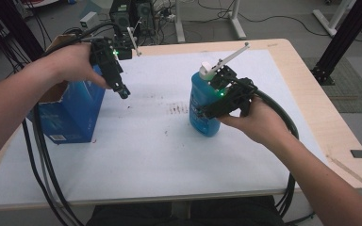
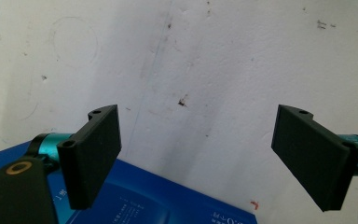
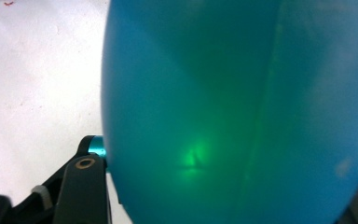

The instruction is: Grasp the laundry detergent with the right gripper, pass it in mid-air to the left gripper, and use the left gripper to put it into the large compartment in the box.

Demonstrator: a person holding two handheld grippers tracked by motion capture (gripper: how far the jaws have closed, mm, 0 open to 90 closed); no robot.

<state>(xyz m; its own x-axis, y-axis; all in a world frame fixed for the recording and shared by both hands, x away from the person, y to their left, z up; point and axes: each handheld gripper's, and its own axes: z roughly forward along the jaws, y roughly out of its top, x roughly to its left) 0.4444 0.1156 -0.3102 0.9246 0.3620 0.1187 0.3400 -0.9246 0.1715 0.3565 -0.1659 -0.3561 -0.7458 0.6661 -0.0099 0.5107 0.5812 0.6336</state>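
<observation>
The right claw [image 1: 202, 113] is clamped around the blue bottle [image 1: 203, 107], which stands upright near the middle of the white worktop [image 1: 169, 155], so the step in hand looks like the grasp itself. The left claw [image 1: 122, 92] hangs wide open and empty just beside the blue box [image 1: 73, 117] at the worktop's left edge. Next comes a steady lift, likely toward that box, keeping the bottle upright. The pads' contact is hard to make out: in the right gripper view the bottle sits so close that it hides the jaws.

The bench [image 1: 311, 136] wore a stained white sheet [image 1: 146, 155]; on it, the blue bottle [image 1: 201, 110] stood right of the blue box [image 1: 70, 117].
</observation>
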